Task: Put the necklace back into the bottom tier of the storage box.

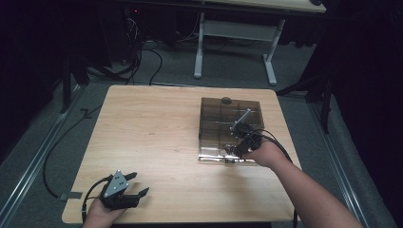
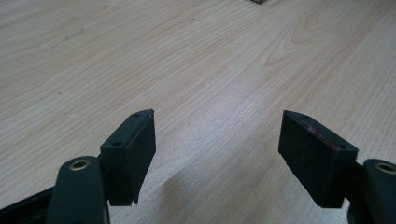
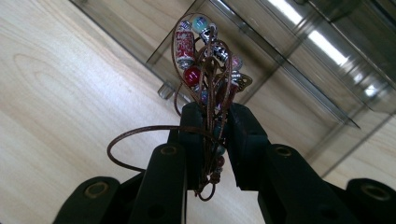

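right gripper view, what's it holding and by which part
The right gripper pinches a beaded cord bracelet by its bunched brown cords, with the beads sticking out past the jaw tips.

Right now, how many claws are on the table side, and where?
2: the left claw open near the table's front left corner; the right claw shut on a beaded cord bracelet by the smoky organizer box.

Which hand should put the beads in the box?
The right. Its gripper already pinches the beaded cord right at the clear box. The left gripper waits open, far off over bare table.
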